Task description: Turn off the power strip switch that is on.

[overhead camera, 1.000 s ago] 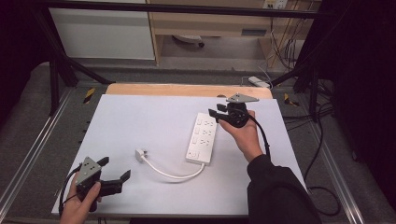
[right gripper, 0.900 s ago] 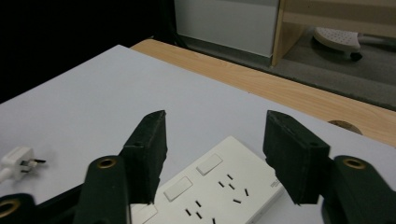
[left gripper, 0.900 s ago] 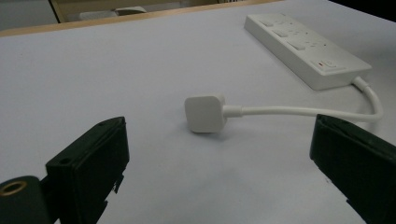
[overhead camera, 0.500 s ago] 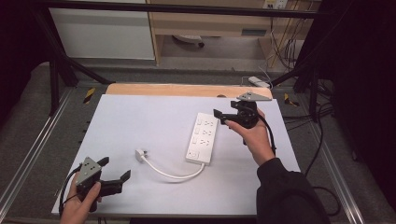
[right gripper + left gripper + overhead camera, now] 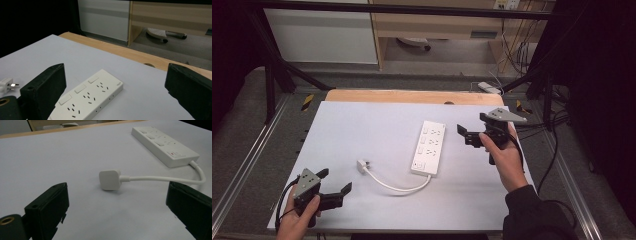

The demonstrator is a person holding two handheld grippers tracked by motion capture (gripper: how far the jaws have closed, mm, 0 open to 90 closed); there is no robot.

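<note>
Right tongs (image 5: 473, 136) have drifted rightward; power strip's (image 5: 428, 147) markings seem unreadable.

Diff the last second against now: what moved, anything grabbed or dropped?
The right gripper drew back to the person's right, off the power strip, jaws open and empty. Nothing was grabbed or released. The left gripper stayed open near the table's front-left corner; the strip, its cable and plug kept their places.

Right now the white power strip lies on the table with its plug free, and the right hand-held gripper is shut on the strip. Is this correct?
Not quite. The right hand-held gripper is open and holds nothing; the right gripper view shows its jaws wide apart above the power strip. The rest is correct: the strip lies on the table and its plug is free.
</note>
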